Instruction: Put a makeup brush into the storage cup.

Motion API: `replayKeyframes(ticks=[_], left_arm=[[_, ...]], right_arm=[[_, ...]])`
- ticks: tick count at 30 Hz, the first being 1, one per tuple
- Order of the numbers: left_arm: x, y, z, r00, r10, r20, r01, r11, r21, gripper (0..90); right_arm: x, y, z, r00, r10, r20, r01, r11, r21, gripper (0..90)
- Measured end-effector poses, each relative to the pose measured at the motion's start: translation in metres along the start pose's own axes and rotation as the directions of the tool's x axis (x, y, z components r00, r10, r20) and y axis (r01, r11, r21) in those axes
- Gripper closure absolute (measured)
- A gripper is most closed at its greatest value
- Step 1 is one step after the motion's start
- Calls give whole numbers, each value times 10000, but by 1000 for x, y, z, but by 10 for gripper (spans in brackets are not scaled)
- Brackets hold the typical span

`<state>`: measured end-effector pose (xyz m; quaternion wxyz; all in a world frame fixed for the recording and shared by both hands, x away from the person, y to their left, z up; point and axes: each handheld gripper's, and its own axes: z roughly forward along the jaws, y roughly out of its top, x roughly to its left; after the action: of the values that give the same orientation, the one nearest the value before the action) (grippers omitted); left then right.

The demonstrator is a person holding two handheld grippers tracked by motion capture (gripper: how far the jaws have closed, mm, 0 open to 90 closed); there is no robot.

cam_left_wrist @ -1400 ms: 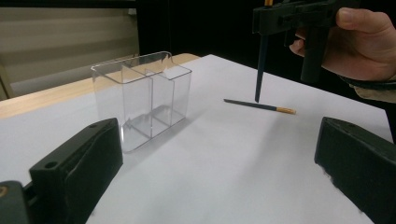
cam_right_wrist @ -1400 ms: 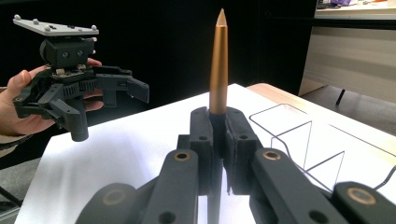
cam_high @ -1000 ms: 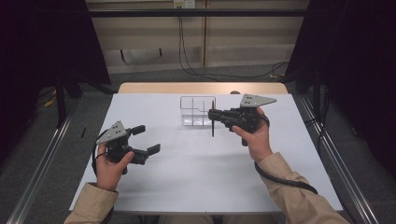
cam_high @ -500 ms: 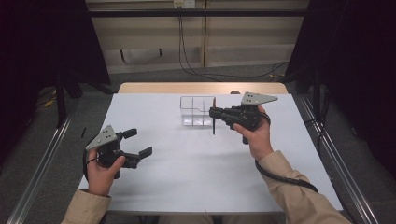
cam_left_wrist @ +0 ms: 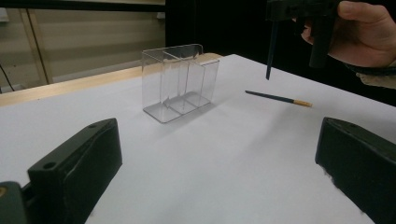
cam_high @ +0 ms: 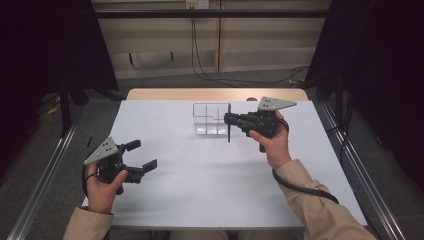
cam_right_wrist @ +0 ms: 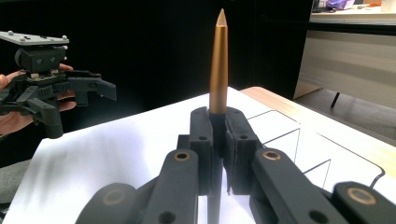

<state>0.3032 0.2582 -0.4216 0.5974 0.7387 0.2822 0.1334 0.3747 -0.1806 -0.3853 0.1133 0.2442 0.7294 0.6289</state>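
Observation:
A clear plastic organiser (cam_high: 209, 120) with several compartments stands at the back middle of the white table (cam_high: 210, 190). My right gripper (cam_high: 227, 119) hovers just right of it, shut on a slim pen (cam_high: 229, 134) held upright. In the right gripper view the pen's gold tapered end (cam_right_wrist: 218, 70) rises above the closed jaws of my right gripper (cam_right_wrist: 218, 135). My left gripper (cam_high: 142, 155) is near the front left of the table, open and empty. In the left gripper view my left gripper (cam_left_wrist: 217, 177) faces the organiser (cam_left_wrist: 180, 79) from a distance.
A second dark pen with a gold end (cam_left_wrist: 279, 98) lies flat on the table right of the organiser, under the right hand (cam_left_wrist: 369, 32). A wooden strip (cam_high: 215, 94) runs along the table's far edge. Metal rails (cam_high: 45, 180) flank both sides.
My left hand has drifted left and a little toward the near edge, still open. The right gripper and its pen have kept still.

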Motion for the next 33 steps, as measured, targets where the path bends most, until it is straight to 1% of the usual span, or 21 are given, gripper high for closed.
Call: replayKeyframes(ticks=[5, 8, 13, 14, 15, 20, 27, 30, 33], left_arm=[[-1, 0, -2, 9999, 97, 30, -97, 10000, 10, 4], [-1, 0, -2, 10000, 78, 16, -78, 10000, 3, 4], [1, -2, -2, 9999, 116, 79, -116, 9999, 17, 4], [1, -2, -2, 10000, 43, 70, -43, 10000, -20, 4], [1, -3, -3, 9999, 55, 91, -55, 10000, -18, 4], [2, -3, -1, 9998, 107, 187, -109, 9999, 72, 4], [2, -5, -1, 9997, 107, 209, -109, 9999, 79, 4], [3, -5, -2, 9997, 98, 206, -99, 9999, 39, 4], [3, -5, -2, 9996, 76, 265, -78, 10000, 61, 5]], right_arm=[[-2, 2, 3, 10000, -6, 59, 6, 10000, -11, 835], [-5, 4, 5, 9999, -54, 134, 54, 10000, -2, 836], [-11, 10, 7, 9997, -38, 234, 40, 10000, -84, 835], [-13, 11, 8, 9997, -32, 247, 34, 10000, -82, 836], [-14, 12, 8, 9996, -21, 275, 24, 9999, -104, 835], [-20, 17, 10, 9993, -12, 373, 20, 9998, -200, 835], [-28, 24, 15, 9974, 13, 723, 23, 9988, -493, 836], [-32, 26, 18, 9951, 3, 986, 61, 9979, -647, 836], [-35, 28, 21, 9924, -53, 1228, 131, 9980, -624, 836]])
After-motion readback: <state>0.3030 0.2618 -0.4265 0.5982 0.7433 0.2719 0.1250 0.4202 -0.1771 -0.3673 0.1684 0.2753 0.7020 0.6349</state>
